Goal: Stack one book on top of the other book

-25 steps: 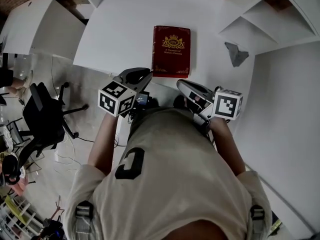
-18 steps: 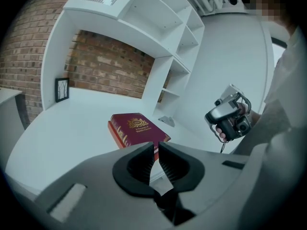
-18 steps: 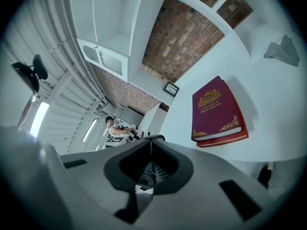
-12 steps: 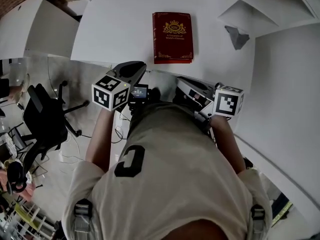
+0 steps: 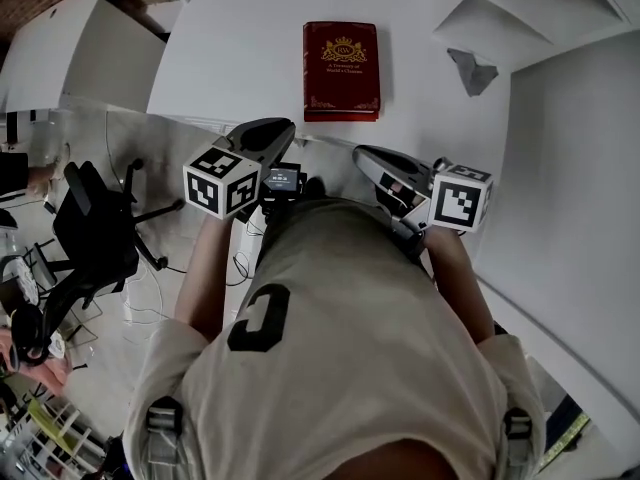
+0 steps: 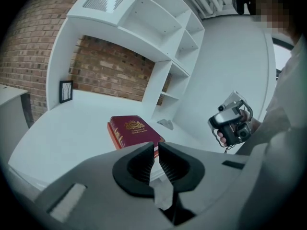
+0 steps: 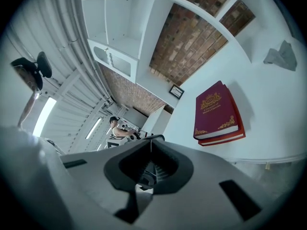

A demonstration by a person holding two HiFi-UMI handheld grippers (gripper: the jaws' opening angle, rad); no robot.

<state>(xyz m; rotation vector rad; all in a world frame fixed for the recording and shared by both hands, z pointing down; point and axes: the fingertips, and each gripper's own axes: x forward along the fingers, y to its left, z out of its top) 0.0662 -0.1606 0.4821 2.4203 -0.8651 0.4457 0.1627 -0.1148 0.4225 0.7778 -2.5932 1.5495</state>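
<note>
Two books lie stacked on the white table (image 5: 220,58): a maroon book with gold print (image 5: 341,63) (image 7: 213,111) (image 6: 134,131) rests on a red book (image 7: 230,135) whose edge shows beneath it. Both grippers hang off the table's near edge, in front of the person's chest, apart from the books. My left gripper (image 5: 272,136) (image 6: 156,147) has its pads nearly touching, with nothing between them. My right gripper (image 5: 372,158) (image 7: 150,145) is shut and empty too.
A crumpled grey object (image 5: 472,73) lies on the table right of the books. White shelves (image 5: 540,28) stand at the right, and a small picture frame (image 6: 66,91) leans on the brick wall. An office chair (image 5: 90,233) is on the floor at the left.
Both grippers have drawn a little back from the books toward the person. The stacked books have not moved on the table, and the jaws look the same.
</note>
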